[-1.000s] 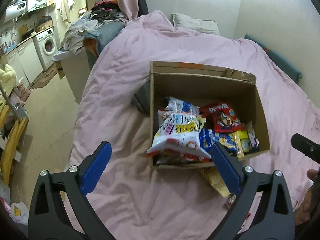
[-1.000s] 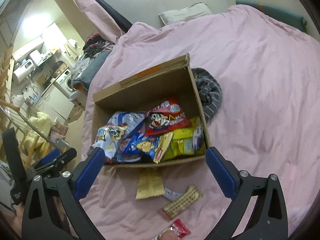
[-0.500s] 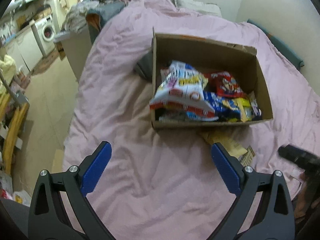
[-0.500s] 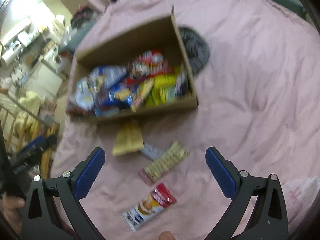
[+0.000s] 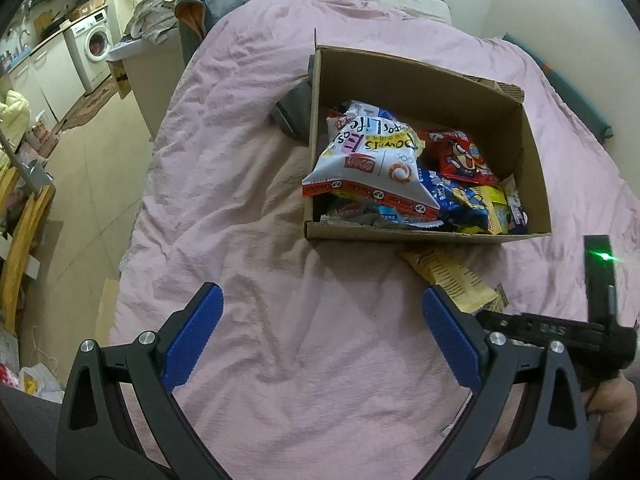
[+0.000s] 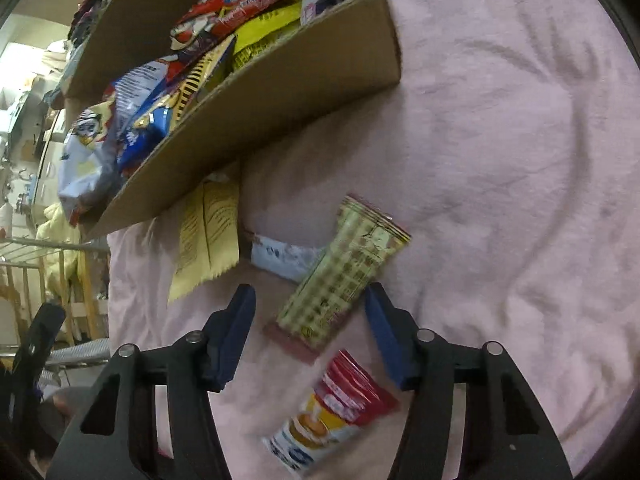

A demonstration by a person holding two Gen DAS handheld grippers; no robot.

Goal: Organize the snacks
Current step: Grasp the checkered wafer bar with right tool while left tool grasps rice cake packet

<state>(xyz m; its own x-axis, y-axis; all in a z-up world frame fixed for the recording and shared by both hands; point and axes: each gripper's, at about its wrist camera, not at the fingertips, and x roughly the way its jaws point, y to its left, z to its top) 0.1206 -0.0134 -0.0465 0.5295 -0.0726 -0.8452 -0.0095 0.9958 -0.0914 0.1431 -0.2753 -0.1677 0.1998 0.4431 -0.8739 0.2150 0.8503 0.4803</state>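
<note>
On the pink bed (image 5: 248, 184), left tool (image 5: 320, 332) hangs wide open over bare sheet, holding nothing. Box (image 5: 424, 236) of snacks sits ahead, yellow packet (image 6: 208, 240) just outside its near wall. Right tool (image 6: 310, 330) is closing around the checkered bar (image 6: 344, 272); pads seem not yet pressing, view blurred. Red-and-white packet (image 6: 332, 412) lies below.

One cardboard box (image 5: 424, 234) sits on the pink bed cover (image 5: 248, 184), heaped with snack bags too overlapped to count exactly. Four packets lie loose on the near side of it: one yellow packet (image 6: 208, 240), one pale blue-white packet (image 6: 284, 258), one checked cracker packet (image 6: 344, 276), and one red-and-white packet (image 6: 332, 412). Two grippers are about.
</note>
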